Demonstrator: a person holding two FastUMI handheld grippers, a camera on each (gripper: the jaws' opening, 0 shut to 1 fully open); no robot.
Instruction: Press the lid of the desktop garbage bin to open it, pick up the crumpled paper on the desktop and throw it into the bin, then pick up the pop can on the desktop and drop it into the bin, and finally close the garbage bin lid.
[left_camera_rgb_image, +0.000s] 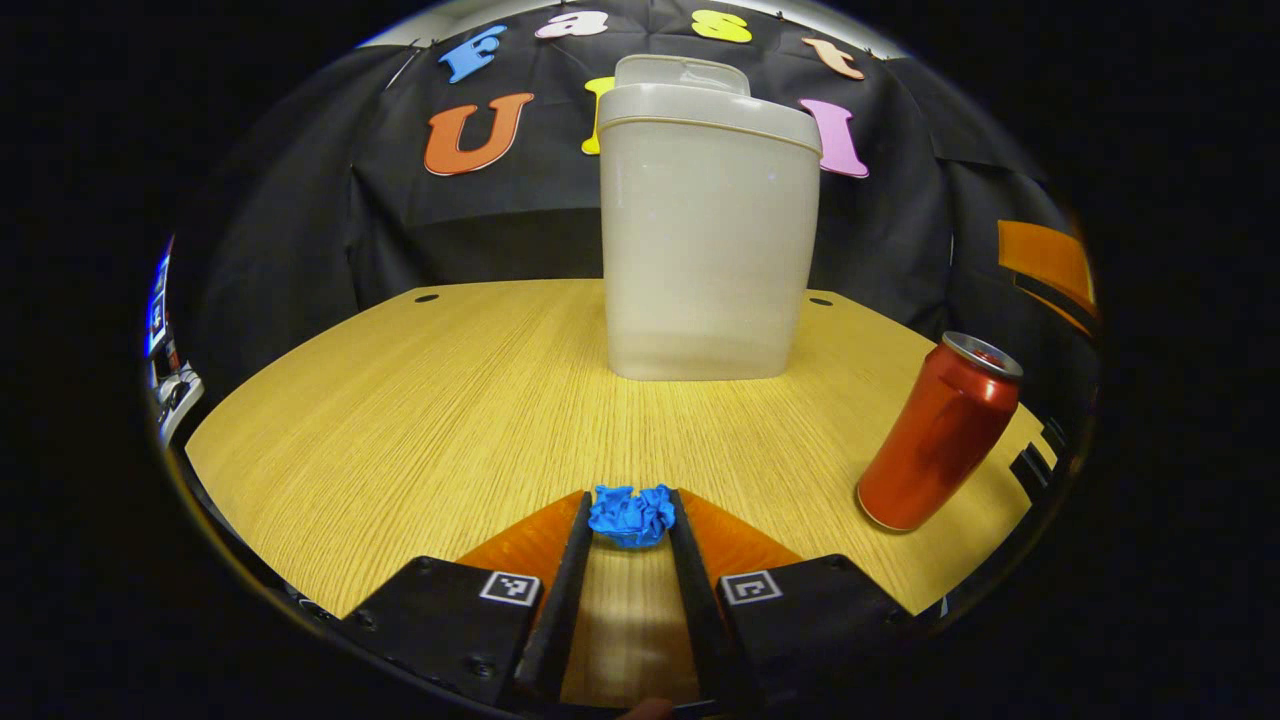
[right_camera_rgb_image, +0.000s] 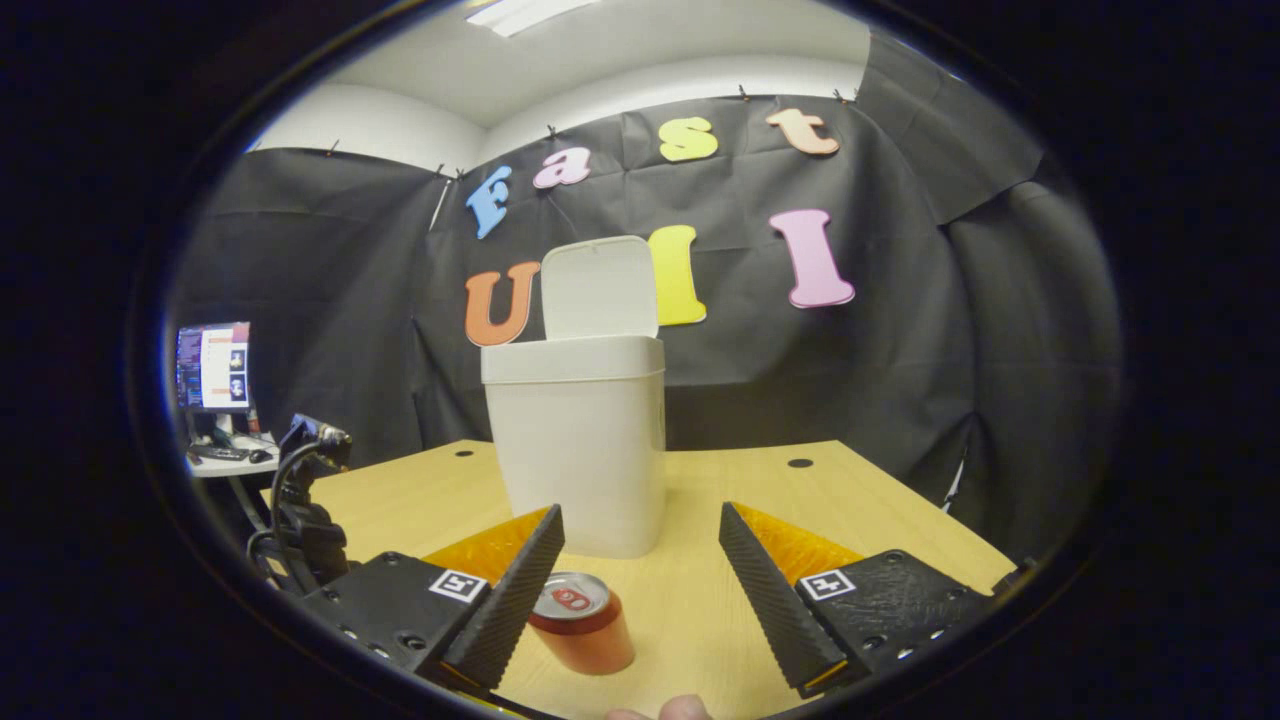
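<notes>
A blue crumpled paper (left_camera_rgb_image: 631, 517) sits low over the wooden table (left_camera_rgb_image: 400, 420), pinched between the fingertips of my left gripper (left_camera_rgb_image: 631, 505), which is shut on it. Straight ahead stands the white garbage bin (left_camera_rgb_image: 710, 230) with its lid (left_camera_rgb_image: 683, 72) tipped up and open. The red pop can (left_camera_rgb_image: 938, 432) stands upright to the right of the paper. In the right gripper view, my right gripper (right_camera_rgb_image: 640, 520) hangs open above the can (right_camera_rgb_image: 582, 620), which lies closer to its left finger. Beyond it is the bin (right_camera_rgb_image: 580, 440), lid (right_camera_rgb_image: 600, 288) upright.
A black device with cables (right_camera_rgb_image: 305, 490) sits at the table's left edge in the right gripper view. A monitor (right_camera_rgb_image: 213, 365) stands on a side desk behind it. Small round holes (right_camera_rgb_image: 799, 463) mark the table's far corners.
</notes>
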